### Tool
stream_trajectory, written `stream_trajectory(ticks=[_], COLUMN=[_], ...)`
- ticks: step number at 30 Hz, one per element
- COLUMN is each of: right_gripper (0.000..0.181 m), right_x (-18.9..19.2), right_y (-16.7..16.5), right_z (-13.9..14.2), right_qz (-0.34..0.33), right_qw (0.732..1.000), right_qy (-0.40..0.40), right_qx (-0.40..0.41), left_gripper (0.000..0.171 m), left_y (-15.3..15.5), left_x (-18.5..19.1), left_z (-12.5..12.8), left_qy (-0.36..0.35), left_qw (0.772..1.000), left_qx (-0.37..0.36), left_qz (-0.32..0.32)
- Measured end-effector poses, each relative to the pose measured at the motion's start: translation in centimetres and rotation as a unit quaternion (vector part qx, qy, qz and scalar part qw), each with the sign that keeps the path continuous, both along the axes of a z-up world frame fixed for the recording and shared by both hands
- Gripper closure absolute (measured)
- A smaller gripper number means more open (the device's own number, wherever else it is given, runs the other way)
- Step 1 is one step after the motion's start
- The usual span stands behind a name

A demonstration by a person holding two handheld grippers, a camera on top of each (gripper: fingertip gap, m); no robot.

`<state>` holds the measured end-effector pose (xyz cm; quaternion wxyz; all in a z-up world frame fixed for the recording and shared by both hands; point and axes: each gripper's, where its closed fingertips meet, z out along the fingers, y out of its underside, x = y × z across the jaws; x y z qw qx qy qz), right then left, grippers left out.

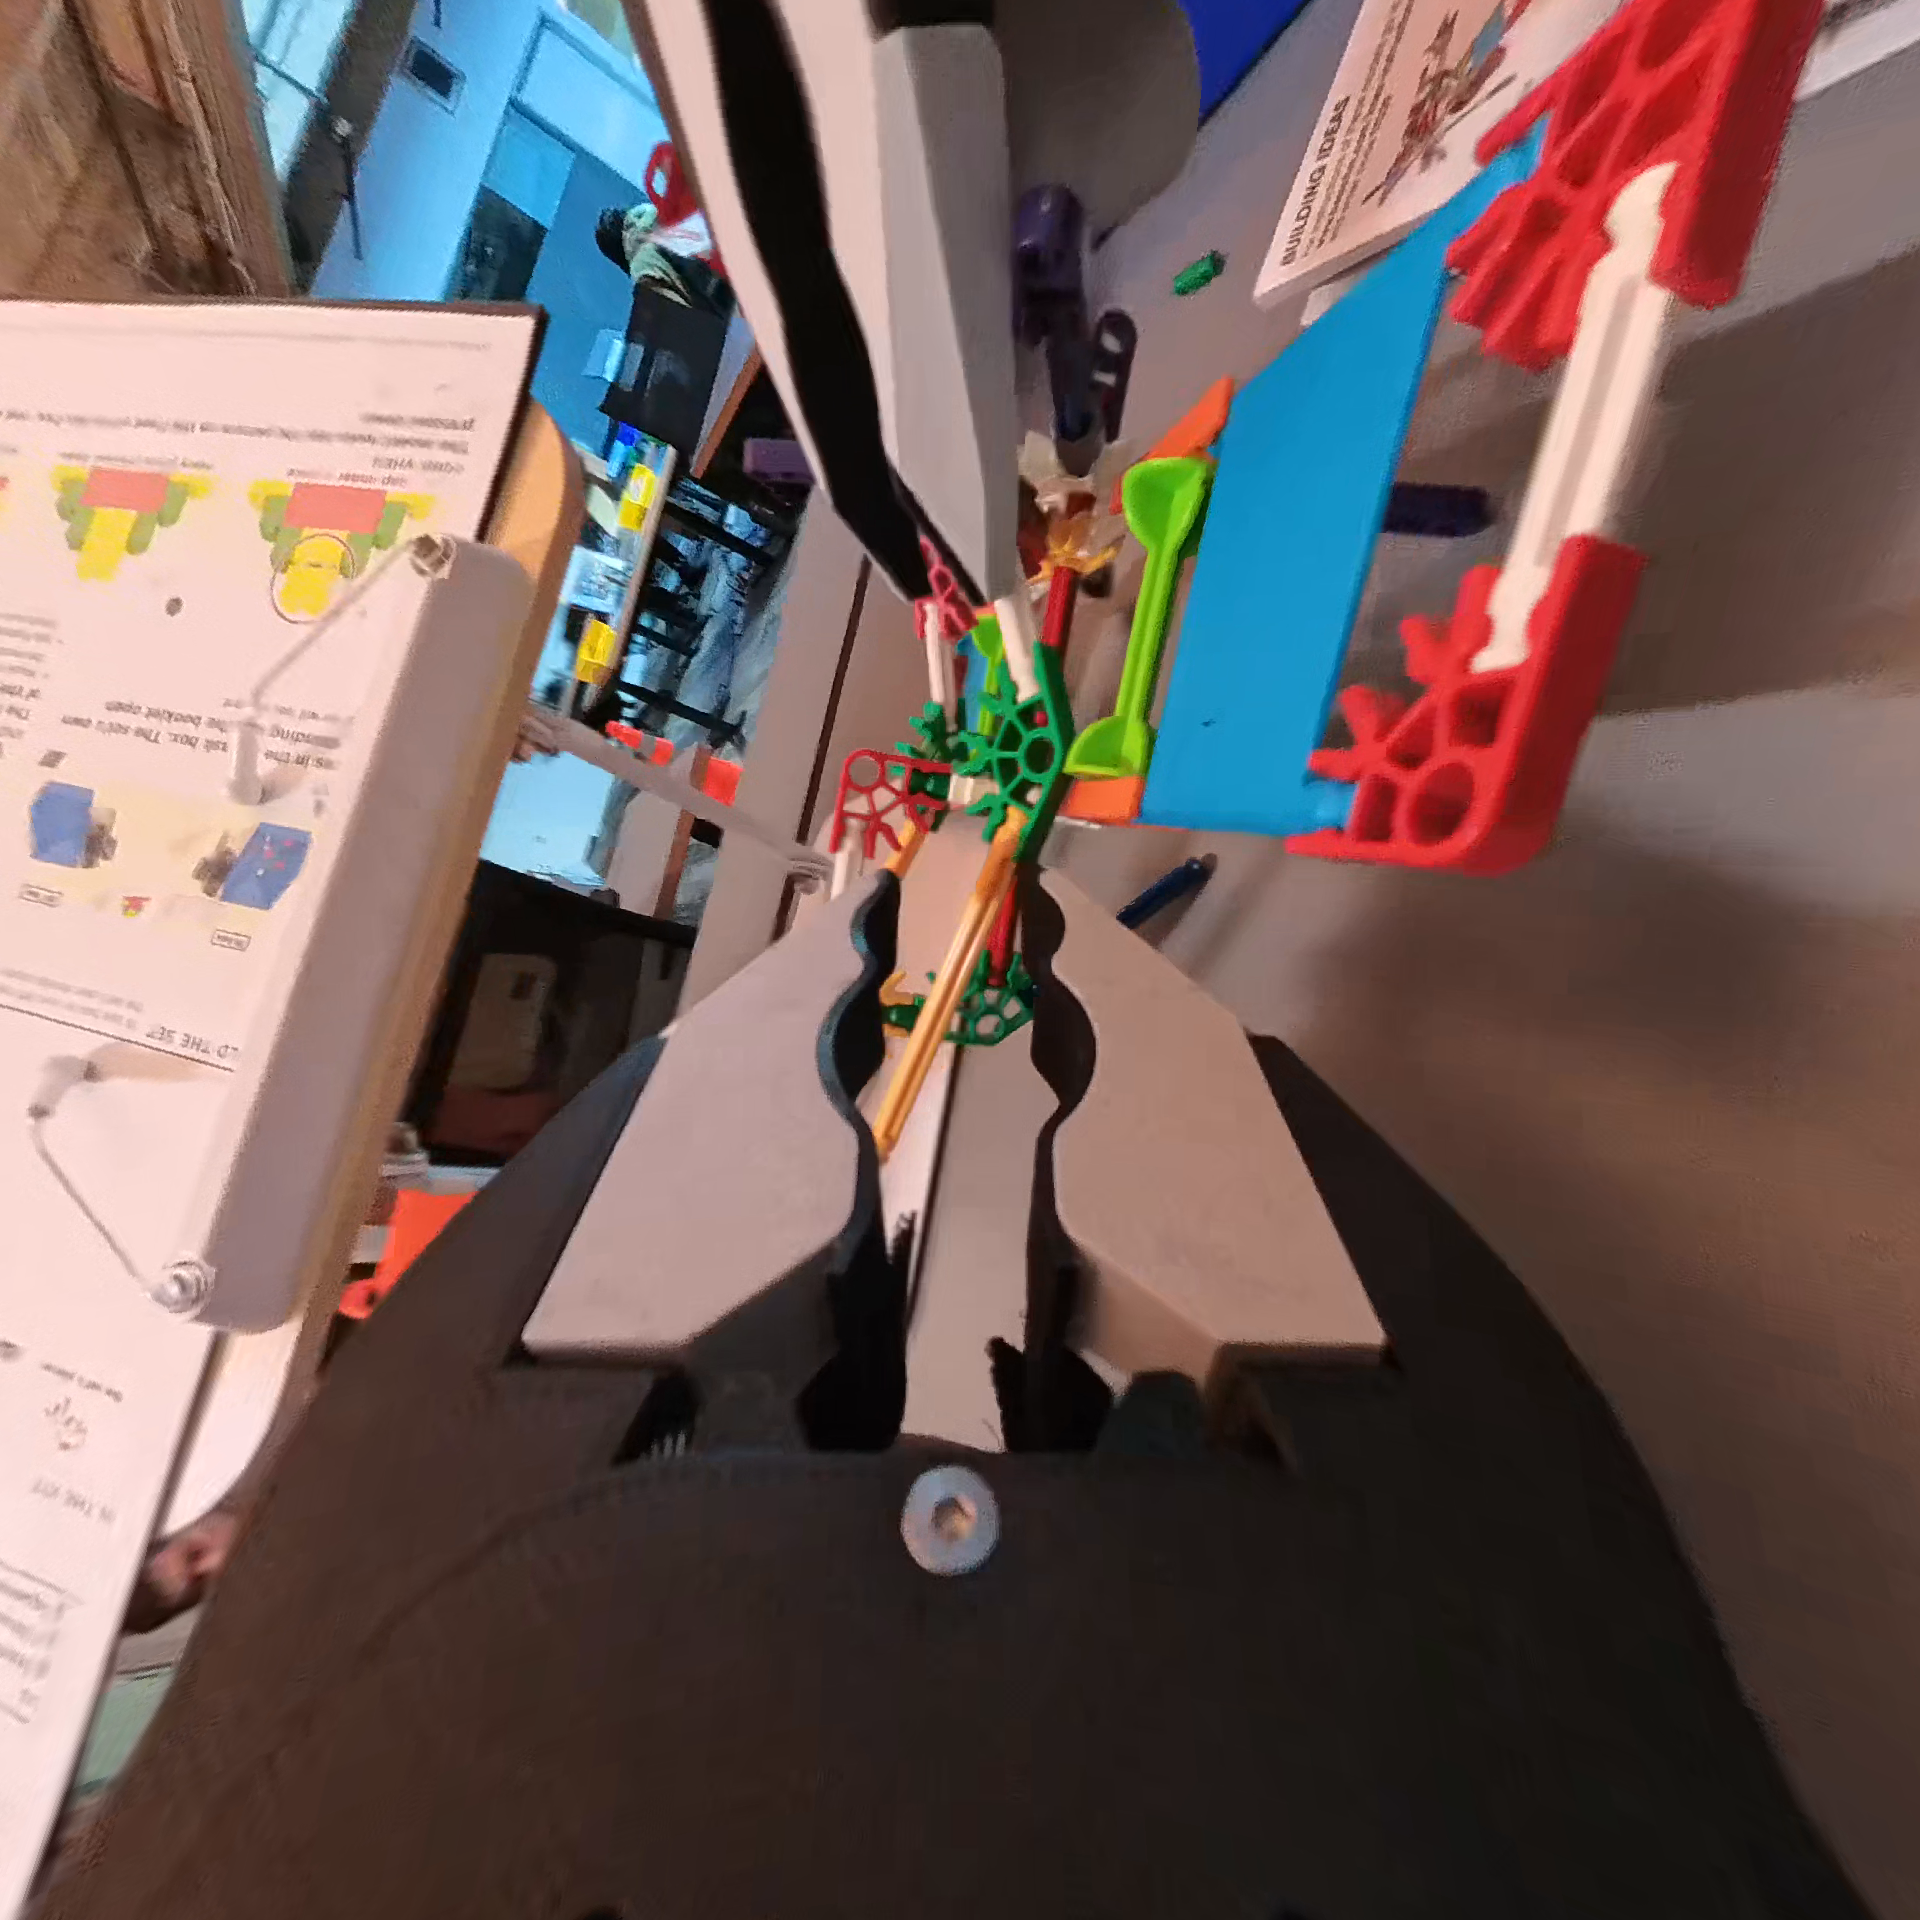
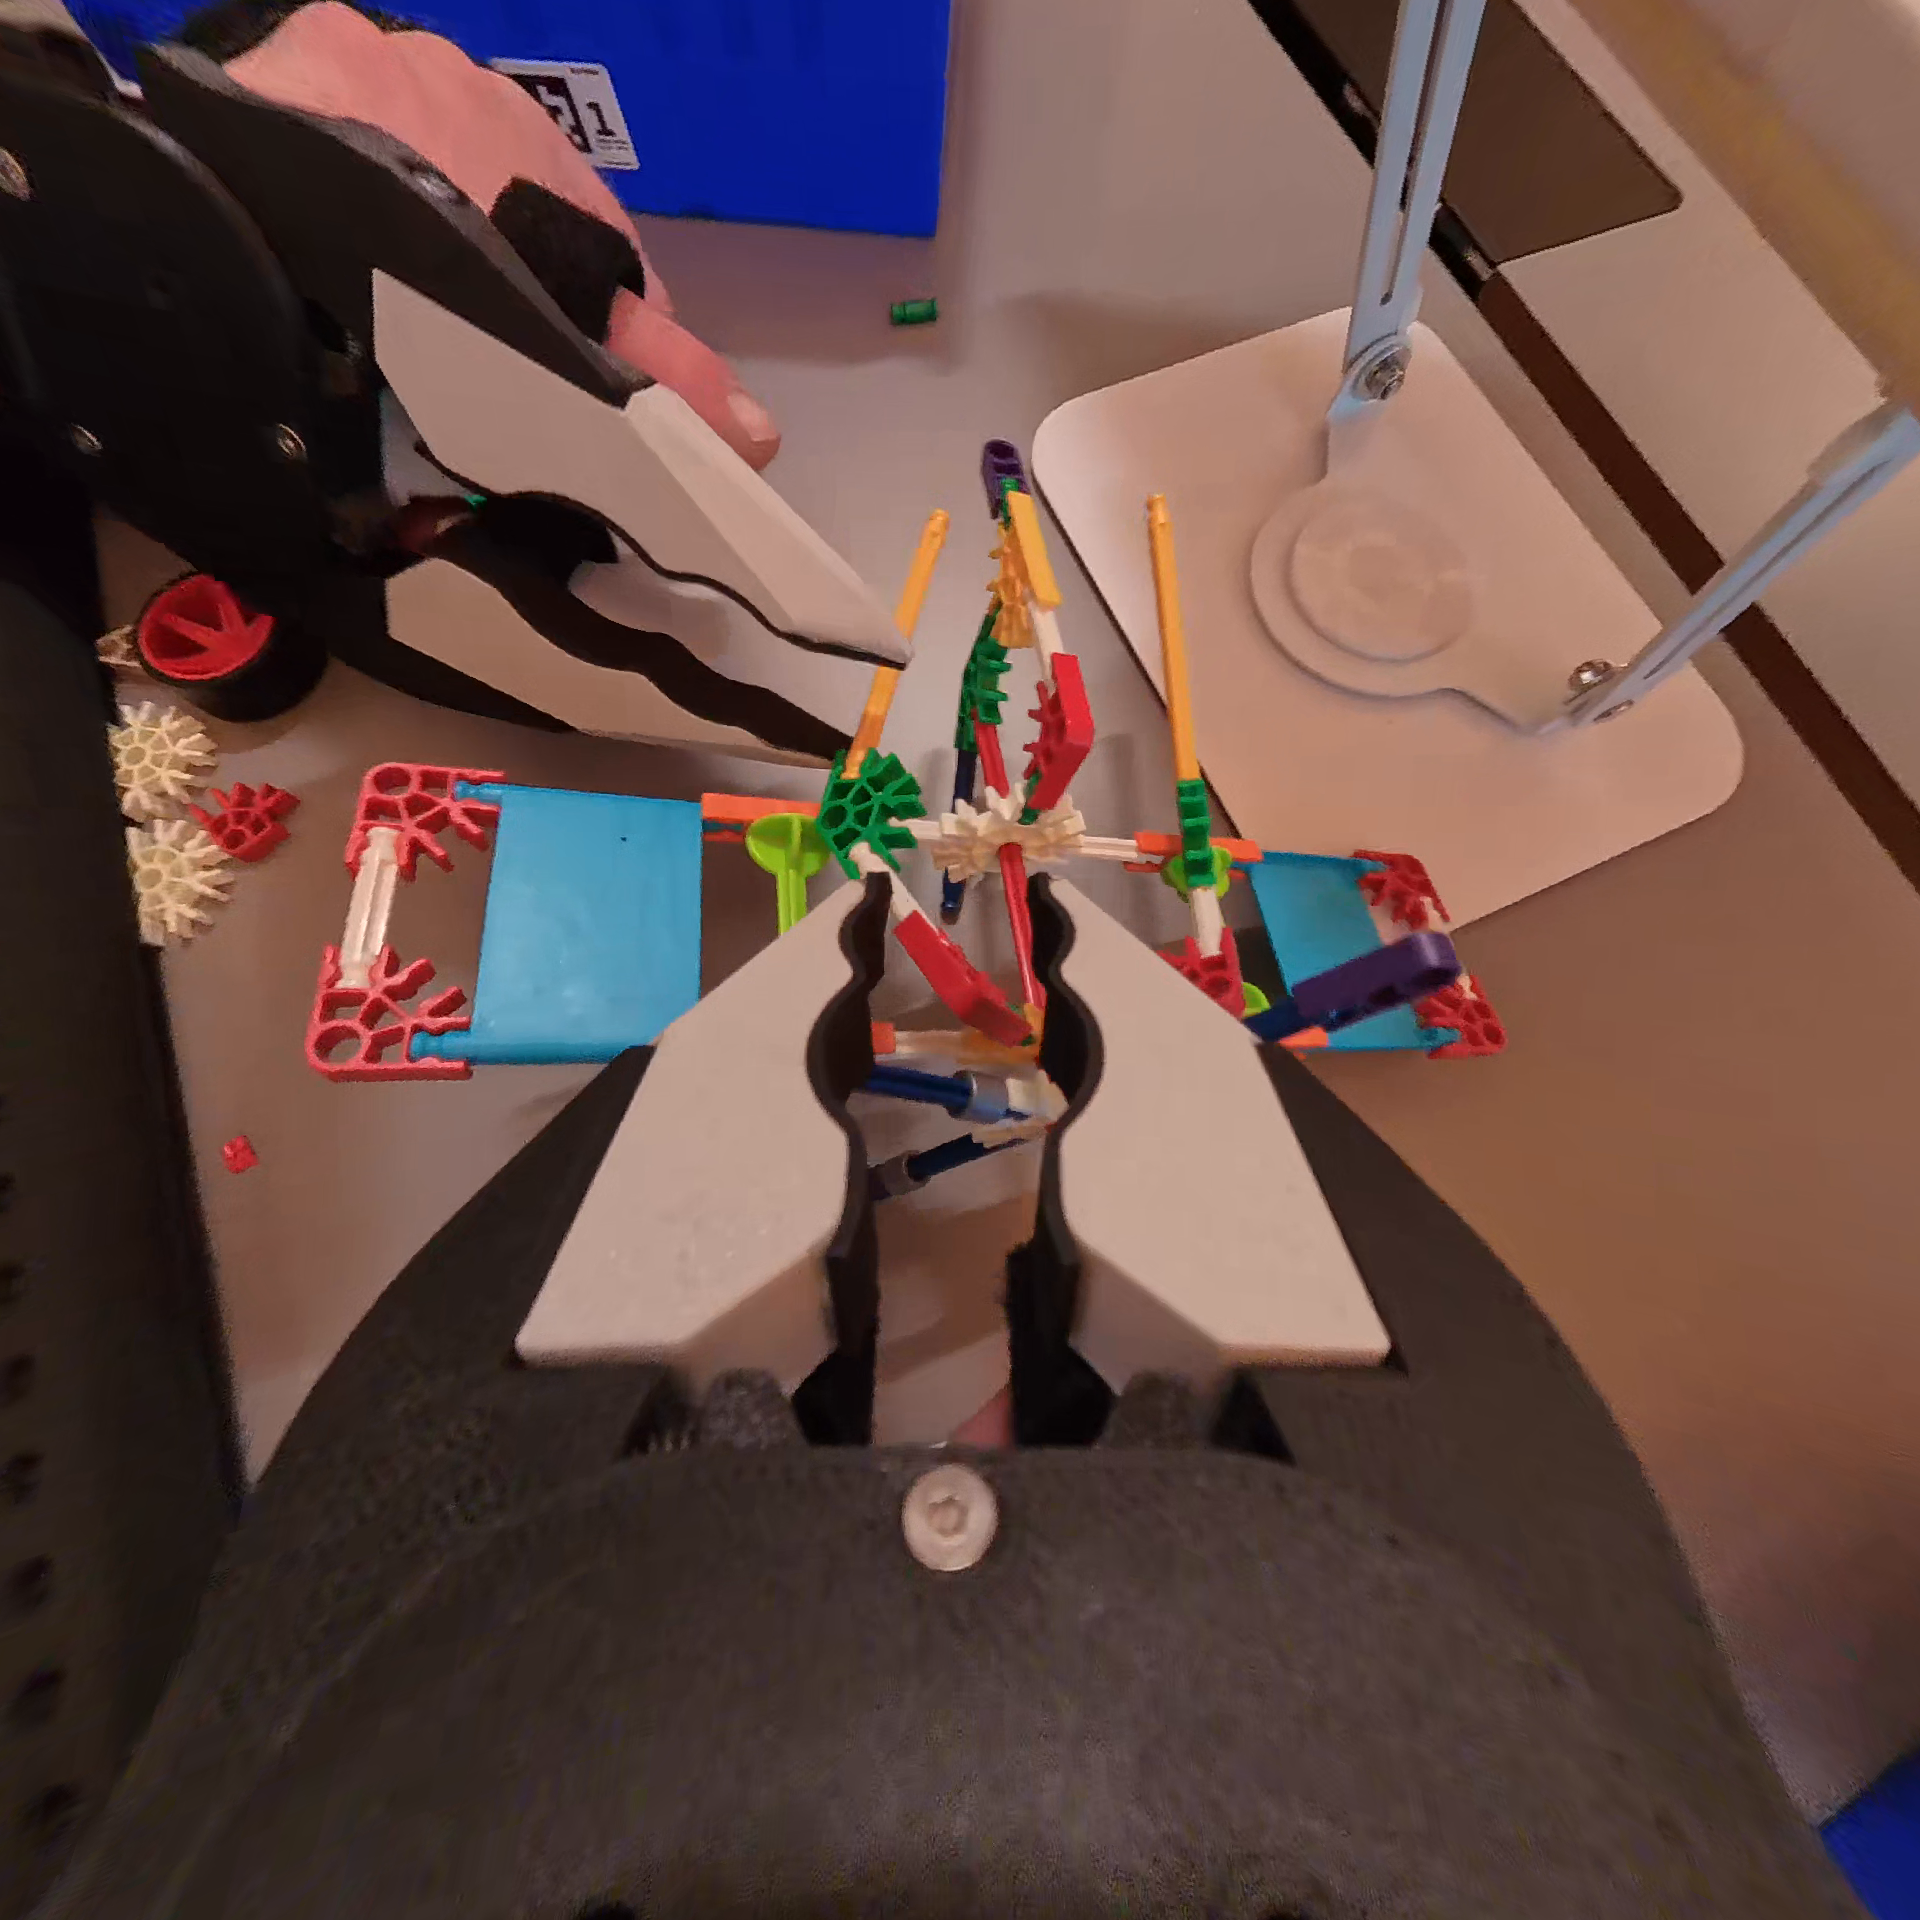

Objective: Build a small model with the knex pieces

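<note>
Surface, left wrist view: grey tabletop, seen steeply tilted, with shelving and blue-lit room at 10 o'clock.
Left gripper: tongs drawn close, only a narrow gap between them; a yellow rod runs along this gap.
Model: rod-and-connector model sits just beyond the tips at 12 o'clock; its blue panel and red corner connector extend to 2 o'clock.
Right gripper: enters from 12 o'clock, with its tips at the top of the model.
Surroundings: instruction sheet on a stand at 9 o'clock; booklet at 1 o'clock.
Surface, right wrist view: same tabletop, seen from above; blue box at 12 o'clock.
Right gripper: tongs bracket the centre of the model, red parts between them; grip or gap cannot be told.
Left gripper: at 10 o'clock, held by a hand, tips pinching the yellow rod.
Surroundings: white stand base at 2 o'clock; red wheel and white snowflake connectors at 9 o'clock.
</note>
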<state>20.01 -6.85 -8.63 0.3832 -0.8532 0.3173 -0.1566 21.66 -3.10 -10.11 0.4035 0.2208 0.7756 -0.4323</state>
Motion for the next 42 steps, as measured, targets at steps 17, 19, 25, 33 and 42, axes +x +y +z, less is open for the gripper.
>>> stream_trajectory(ticks=[17, 19, 25, 33, 42], right_gripper=[0.162, 0.17, 0.173, 0.172, 0.156], right_x=[0.1, 0.0, 0.0, 0.3, 0.1], right_y=[1.8, 2.0, 2.0, 2.4, 1.7], right_z=[-1.5, -1.5, -1.4, -0.1, -1.9], right_qz=[0.081, 0.089, 0.094, 0.08, 0.063], right_qw=[0.984, 0.983, 0.985, 0.989, 0.987], right_qy=[0.134, 0.132, 0.104, 0.059, 0.136], right_qx=[-0.083, -0.086, -0.101, -0.111, -0.062], left_gripper=[0.16, 0.162, 0.164, 0.159, 0.156], left_y=[-0.7, -0.8, -0.9, -0.9, -0.6], left_x=[-0.3, -0.4, -0.2, -0.2, -1.2], left_z=[-0.3, -0.6, -0.6, 0.1, 0.4], left_qy=[-0.043, -0.04, -0.035, -0.029, -0.048], left_qw=[0.999, 0.999, 0.999, 0.999, 0.998], left_qx=[-0.006, -0.005, -0.011, -0.023, -0.008], left_qz=[-0.006, -0.007, -0.001, 0.0, -0.027])
